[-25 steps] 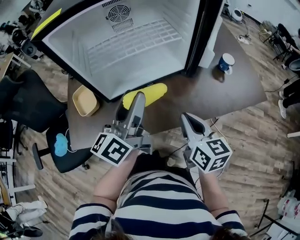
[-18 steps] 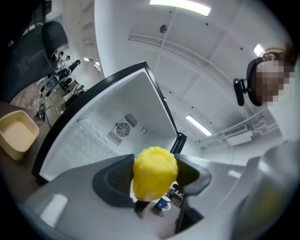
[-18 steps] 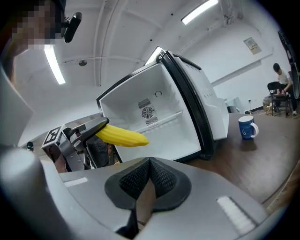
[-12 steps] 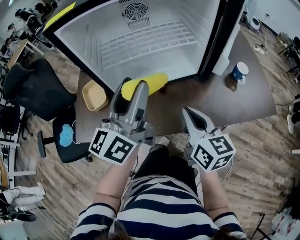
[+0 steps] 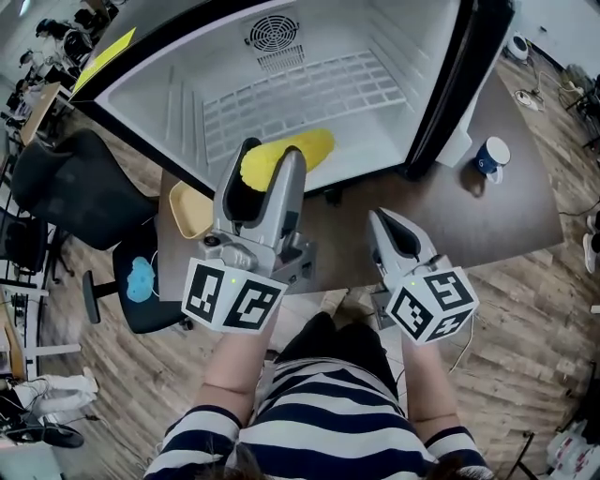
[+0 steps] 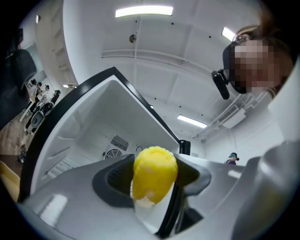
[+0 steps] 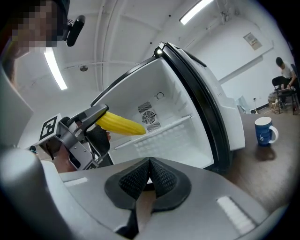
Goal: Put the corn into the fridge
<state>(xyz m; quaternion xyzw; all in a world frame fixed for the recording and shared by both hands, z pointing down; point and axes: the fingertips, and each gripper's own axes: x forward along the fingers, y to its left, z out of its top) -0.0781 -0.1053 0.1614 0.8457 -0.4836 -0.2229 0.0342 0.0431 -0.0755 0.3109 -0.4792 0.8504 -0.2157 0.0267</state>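
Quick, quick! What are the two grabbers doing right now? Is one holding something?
Left gripper: closed on the corn.
Right gripper: closed, holding nothing.

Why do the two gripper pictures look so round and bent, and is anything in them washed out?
Left gripper view: a wide-angle lens darkens the corners and bows the edges of the fridge; the corn, close to the lens, looms large; the ceiling light glares white. Right gripper view: same bending, the fridge's frame curves, yet the blue mug stays sharp. Head view: less bending, even light.
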